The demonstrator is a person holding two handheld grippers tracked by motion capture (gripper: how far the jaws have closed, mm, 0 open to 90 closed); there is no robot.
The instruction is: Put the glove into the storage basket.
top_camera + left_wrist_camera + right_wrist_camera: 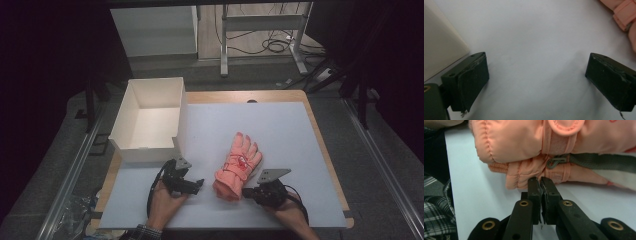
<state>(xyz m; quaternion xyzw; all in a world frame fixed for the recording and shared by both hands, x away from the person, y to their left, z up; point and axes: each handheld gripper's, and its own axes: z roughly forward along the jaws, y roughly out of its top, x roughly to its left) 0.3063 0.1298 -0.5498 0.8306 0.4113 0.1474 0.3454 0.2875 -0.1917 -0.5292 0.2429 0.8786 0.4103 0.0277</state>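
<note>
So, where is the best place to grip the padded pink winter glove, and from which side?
Probably the cuff of the padded pink winter glove: it is the thick end nearest the person, with the fingers pointing away. Come from the near right, where the right gripper, now shut, meets its edge.

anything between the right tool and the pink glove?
Nothing visible. The right tool sits with jaws together right at the cuff end of the pink glove, with bare white mat around it. Whether the tips already touch the fabric can't be told.
</note>
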